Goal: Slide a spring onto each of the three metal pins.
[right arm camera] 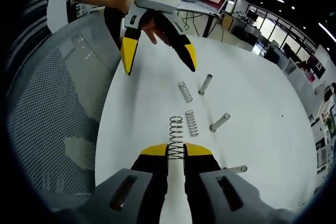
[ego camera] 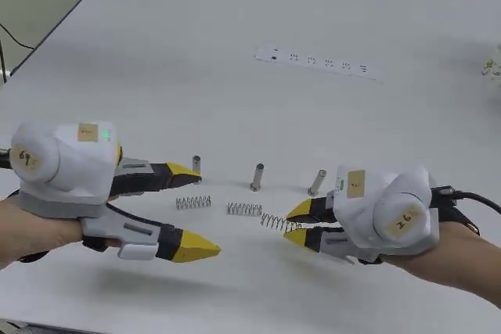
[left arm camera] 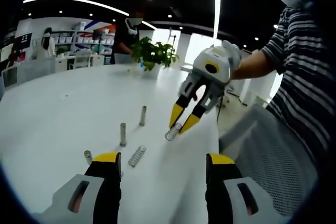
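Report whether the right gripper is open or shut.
Shut: the right gripper pinches one end of a spring between its yellow tips, as its own view shows.

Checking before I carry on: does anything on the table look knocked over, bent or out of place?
Nothing stands out. The three pins stand upright in a row, two springs lie flat in front of them, and the third spring sits between the right gripper's fingers. The left gripper hangs open nearby.
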Demonstrator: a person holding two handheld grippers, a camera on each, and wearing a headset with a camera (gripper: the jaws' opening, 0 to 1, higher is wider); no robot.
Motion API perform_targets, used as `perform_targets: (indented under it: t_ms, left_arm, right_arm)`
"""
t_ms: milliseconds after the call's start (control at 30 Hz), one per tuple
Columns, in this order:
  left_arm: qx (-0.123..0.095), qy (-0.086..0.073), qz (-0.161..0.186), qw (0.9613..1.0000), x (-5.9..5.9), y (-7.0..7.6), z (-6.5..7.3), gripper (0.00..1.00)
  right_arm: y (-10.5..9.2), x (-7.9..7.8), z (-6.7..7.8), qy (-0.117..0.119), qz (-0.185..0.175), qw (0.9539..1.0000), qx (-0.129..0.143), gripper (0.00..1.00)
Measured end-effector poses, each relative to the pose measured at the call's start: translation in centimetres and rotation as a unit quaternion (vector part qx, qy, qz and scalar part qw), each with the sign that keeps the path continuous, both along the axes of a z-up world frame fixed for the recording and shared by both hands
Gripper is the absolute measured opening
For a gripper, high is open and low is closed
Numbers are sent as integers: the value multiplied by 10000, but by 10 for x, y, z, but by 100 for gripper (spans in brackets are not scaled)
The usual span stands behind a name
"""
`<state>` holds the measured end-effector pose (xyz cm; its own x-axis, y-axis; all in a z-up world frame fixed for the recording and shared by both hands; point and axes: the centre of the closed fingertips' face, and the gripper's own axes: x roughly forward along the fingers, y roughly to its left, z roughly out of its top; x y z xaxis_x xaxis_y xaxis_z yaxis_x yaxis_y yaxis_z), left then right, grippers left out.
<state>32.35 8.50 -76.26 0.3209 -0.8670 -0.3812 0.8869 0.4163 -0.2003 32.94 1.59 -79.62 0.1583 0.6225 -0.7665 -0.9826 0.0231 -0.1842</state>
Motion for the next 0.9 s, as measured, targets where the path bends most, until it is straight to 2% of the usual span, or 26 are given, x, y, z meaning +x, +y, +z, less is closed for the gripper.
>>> perform_targets:
  t_ms: [267, 467, 533, 633, 767, 900]
  left_arm:
    - [28, -2, -521, 9986, -4, -33, -6, 49]
    - [-39, -50, -700, 9975, -2, -52, -6, 40]
    - [-44, -45, -726, 9973, -1, -55, -7, 38]
    - [-249, 20, -705, 9972, 1, -59, -3, 30]
    - [-318, -6, -704, 9970, 2, -63, -3, 26]
    - [-417, -13, -724, 9965, 2, -67, 0, 17]
  right_arm:
    - [2, -4, 7, -17, 128, 9999, 36, 8]
    - [3, -7, 10, 17, 221, 9997, 34, 8]
    - [4, -8, 10, 34, 248, 9997, 45, 8]
    - [3, -9, 13, 18, 289, 9996, 72, 8]
    - [3, -9, 19, 61, 241, 9995, 213, 8]
    - [2, -9, 20, 67, 207, 9995, 237, 8]
